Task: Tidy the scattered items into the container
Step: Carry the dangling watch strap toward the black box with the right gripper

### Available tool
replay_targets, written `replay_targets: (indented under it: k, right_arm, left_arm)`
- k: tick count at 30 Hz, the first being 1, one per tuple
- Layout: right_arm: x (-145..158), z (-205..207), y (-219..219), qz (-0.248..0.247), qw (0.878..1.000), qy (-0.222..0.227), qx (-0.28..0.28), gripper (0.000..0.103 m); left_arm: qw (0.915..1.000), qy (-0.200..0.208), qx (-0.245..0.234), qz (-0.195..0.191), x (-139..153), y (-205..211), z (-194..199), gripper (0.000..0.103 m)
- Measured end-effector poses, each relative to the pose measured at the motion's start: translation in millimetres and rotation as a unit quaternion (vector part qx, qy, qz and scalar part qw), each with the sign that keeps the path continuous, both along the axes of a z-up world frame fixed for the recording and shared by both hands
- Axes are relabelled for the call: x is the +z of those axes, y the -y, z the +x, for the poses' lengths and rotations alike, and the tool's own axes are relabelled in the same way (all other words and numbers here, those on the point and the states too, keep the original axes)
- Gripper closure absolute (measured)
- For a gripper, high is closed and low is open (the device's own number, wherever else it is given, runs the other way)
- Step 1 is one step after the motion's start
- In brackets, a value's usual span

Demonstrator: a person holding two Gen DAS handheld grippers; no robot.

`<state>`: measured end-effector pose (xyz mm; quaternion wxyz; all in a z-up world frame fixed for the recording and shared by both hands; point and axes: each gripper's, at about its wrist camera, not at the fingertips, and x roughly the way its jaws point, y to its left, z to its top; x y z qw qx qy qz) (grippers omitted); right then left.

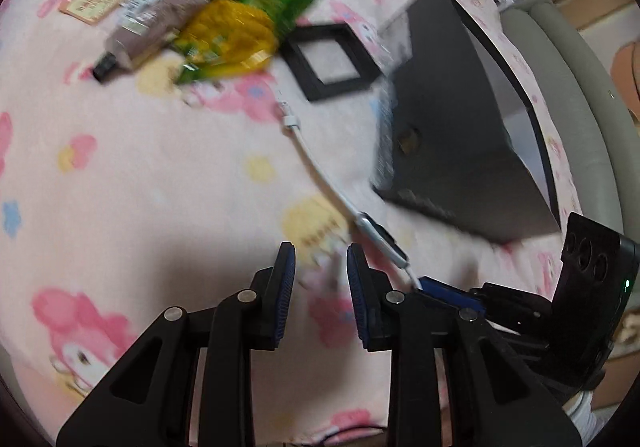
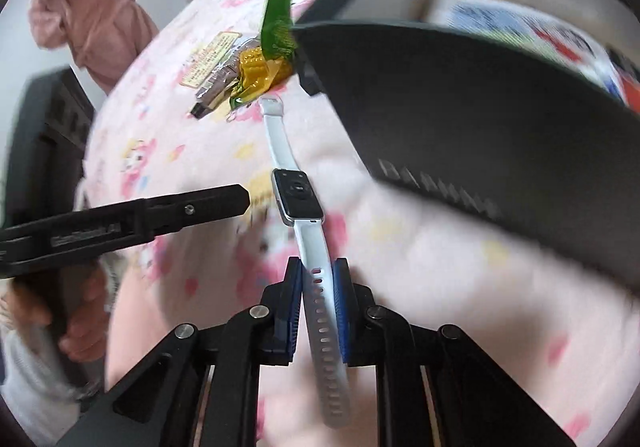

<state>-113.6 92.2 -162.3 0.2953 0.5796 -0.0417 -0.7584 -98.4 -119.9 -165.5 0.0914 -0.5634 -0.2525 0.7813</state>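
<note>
- The bed blanket, pink with cartoon prints, carries everything.
- The dark container sits at two o'clock in the right wrist view, a printed packet inside it.
- The green-and-yellow snack bag lies at eleven o'clock in the left wrist view, overlapping a brown tube.
- The white-strapped smartwatch stretches from centre towards six o'clock.
- The right hand-held gripper pinches the watch strap.
- The left hand-held gripper is spread slightly, holding nothing.
</note>
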Motion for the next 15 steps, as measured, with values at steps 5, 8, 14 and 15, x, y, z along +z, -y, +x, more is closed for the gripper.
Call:
replay_targets:
  k: [5, 8, 14, 15]
  right_arm:
    - [3, 19, -58, -0.061, 0.996, 0.059, -0.042, 0.090]
    - [5, 24, -85, -0.045, 0.995, 0.050, -0.073, 0.090]
    - [8, 15, -131, -0.011, 0.987, 0.036, -0.154, 0.090]
    - [8, 11, -135, -0.002, 0.987, 0.034, -0.157, 0.090]
  left_arm:
    - [0.9979, 0.011, -0.063, 0.011, -7, -43, 0, 0.077]
    - [0.9951, 0.018, -0.097, 0.008, -11, -69, -4, 0.077]
    - [0.9935, 0.002, -0.113, 0.010, -6, -99, -27, 0.075]
    - [0.9939, 0.001, -0.109, 0.013, -7, -101, -32, 0.073]
